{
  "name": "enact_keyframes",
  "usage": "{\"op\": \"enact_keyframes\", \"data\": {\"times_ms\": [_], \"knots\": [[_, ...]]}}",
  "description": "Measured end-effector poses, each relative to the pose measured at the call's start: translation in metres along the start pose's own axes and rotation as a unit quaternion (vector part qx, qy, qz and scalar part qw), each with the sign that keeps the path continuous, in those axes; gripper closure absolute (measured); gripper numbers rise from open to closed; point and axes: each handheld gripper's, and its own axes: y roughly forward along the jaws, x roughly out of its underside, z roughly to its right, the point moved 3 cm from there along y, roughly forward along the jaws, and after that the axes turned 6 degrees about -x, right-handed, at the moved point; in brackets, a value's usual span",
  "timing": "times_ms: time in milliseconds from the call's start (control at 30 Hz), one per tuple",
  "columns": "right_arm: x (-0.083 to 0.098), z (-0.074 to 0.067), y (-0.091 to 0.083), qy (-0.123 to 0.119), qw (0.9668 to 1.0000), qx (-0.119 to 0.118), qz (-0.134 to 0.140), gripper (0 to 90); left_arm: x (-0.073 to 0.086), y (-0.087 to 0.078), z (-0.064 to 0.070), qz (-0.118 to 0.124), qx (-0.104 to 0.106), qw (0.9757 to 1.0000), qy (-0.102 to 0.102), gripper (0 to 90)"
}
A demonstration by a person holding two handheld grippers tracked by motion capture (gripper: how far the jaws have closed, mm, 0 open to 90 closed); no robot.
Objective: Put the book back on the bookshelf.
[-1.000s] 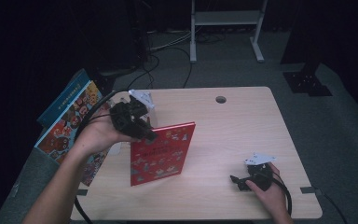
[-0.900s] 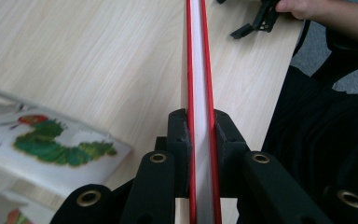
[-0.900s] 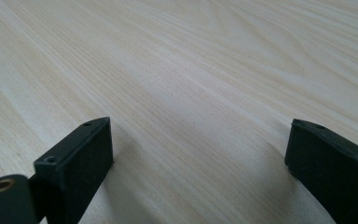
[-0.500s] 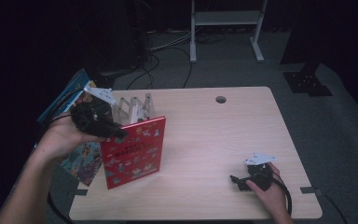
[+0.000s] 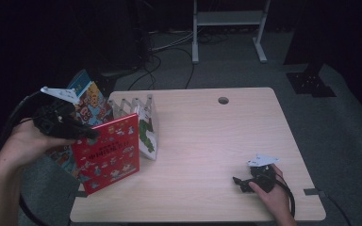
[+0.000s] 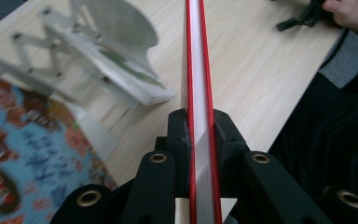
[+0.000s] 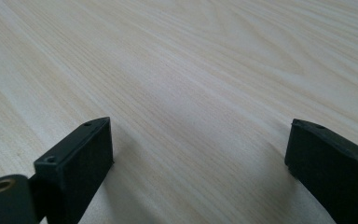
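Observation:
My left gripper (image 5: 88, 133) is shut on the top edge of a red picture book (image 5: 106, 153), which stands upright over the table's left front corner. In the left gripper view the jaws clamp the red covers and white pages (image 6: 194, 56) edge-on. Just behind the book stands a white expanding book rack (image 5: 129, 104), with a white and green book (image 5: 146, 134) leaning in it. My right gripper (image 5: 240, 181) rests on the table at the front right. It is open, with bare wood between its jaws (image 7: 200, 158).
Colourful picture books (image 5: 92, 103) lean at the table's left edge behind the rack, also seen blurred as a colourful cover (image 6: 23, 140). The wooden table (image 5: 207, 127) has a cable hole (image 5: 223, 100) at the back. A white desk frame (image 5: 228, 19) and cables lie on the floor beyond.
My left hand has carried the red book leftward, from left of the table's middle to its left edge, uncovering the rack. The right gripper has not moved.

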Motion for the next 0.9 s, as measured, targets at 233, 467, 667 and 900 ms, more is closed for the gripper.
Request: {"op": "enact_keyframes", "data": {"times_ms": [233,467,667,900], "knots": [[0.0,0.0,0.0,0.0,1.0,0.0,0.0,6.8,0.011,-0.008,-0.019,0.003,-0.039,0.9985,-0.038,79.4],[0.0,0.0,0.0,-0.001,1.0,-0.001,-0.001,6.8,0.009,0.001,-0.034,0.004,-0.079,0.9939,-0.077,79.5],[0.0,0.0,0.0,0.0,1.0,0.0,-0.001,6.8,0.005,0.013,-0.049,0.026,-0.095,0.9889,-0.112,79.4],[0.0,0.0,0.0,0.0,1.0,0.0,-0.001,6.8,-0.008,0.031,-0.058,0.031,-0.119,0.9835,-0.132,79.4]]}}
